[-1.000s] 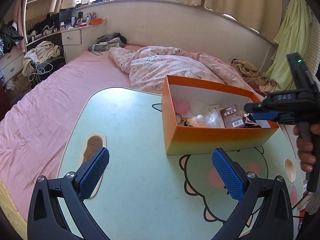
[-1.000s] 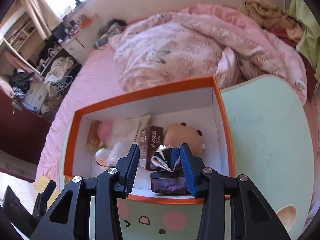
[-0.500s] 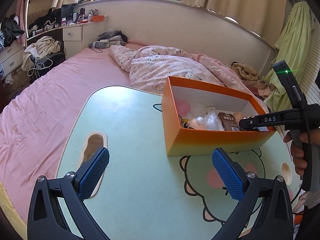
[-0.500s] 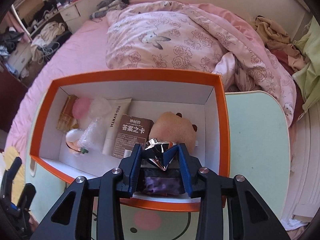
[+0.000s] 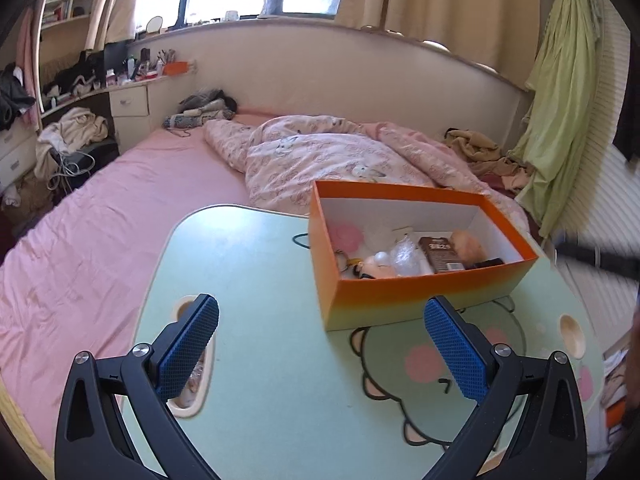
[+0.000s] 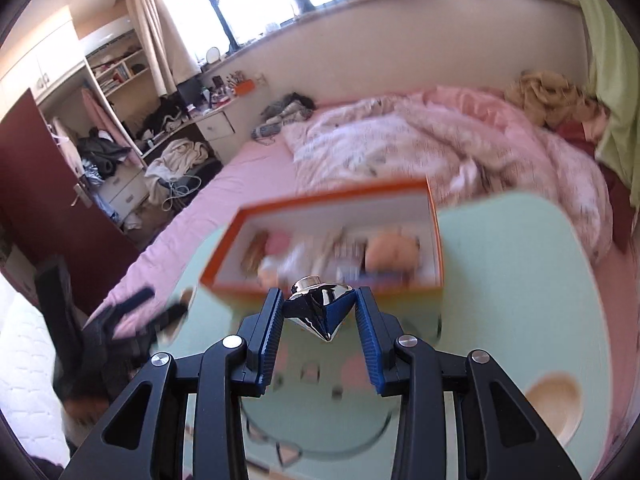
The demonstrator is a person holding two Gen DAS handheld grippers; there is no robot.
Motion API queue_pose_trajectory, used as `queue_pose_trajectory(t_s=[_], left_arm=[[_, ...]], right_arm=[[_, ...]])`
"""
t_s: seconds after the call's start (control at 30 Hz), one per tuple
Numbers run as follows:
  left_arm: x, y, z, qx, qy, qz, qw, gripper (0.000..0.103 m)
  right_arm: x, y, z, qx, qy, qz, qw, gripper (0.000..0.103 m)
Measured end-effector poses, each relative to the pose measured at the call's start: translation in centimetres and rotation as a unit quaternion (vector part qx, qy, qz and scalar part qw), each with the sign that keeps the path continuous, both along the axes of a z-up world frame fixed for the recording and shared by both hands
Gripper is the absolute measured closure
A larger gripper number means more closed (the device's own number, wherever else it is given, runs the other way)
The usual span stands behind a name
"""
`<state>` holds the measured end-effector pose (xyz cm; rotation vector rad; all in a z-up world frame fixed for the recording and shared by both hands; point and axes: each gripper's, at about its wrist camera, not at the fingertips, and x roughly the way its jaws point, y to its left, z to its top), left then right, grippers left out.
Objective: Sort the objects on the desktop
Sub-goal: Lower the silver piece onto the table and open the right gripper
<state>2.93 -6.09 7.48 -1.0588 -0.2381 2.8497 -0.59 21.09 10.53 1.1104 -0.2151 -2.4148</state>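
Note:
An orange box [image 5: 420, 296] stands on the light green cartoon table [image 5: 272, 360]. It holds a brown card pack [image 5: 440, 254], a tan plush toy [image 5: 468, 242], a clear plastic wrap, a pink round item and a small dark box [image 5: 488, 263]. My left gripper [image 5: 320, 344] is open and empty above the table, in front of the box. My right gripper [image 6: 318, 314] is shut on a shiny silver cone-shaped object [image 6: 320, 306], held above the table just in front of the box [image 6: 328, 240], which is motion-blurred here.
The table lies on a pink bed [image 5: 80, 240] with a crumpled floral quilt [image 5: 332, 160] behind the box. The table has a round cup recess [image 6: 554, 404] at the right and an oval cutout [image 5: 192, 376] at the left. A cluttered desk and shelves stand at the far left.
My right gripper has pulled back out of the box and risen, still holding the silver object. The dark item beneath it stays in the box. The left gripper has tilted slightly upward.

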Motion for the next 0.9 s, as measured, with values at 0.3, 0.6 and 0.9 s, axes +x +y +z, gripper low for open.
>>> queue_pose_trajectory(t_s=[0.3,0.6,0.9], left_arm=[[-0.5,2.1,0.7,-0.019,-0.021,-0.024,0.9993,0.000],[-2.3,4.4,1.8,-0.012,-0.042,-0.062,0.9971,0.000],[-9.3,9.4,5.5,-0.046,-0.076,-0.193,0.9771,0.016]], right_arm=[[1.1,-0.4,-7.1,0.052,-0.040,-0.031,0.997,0.068],[2.8,0.1,-6.0,0.052,0.030,-0.037,0.998,0.038],[3.5,3.1,-4.6,-0.015,0.040,-0.060,0.997,0.038]])
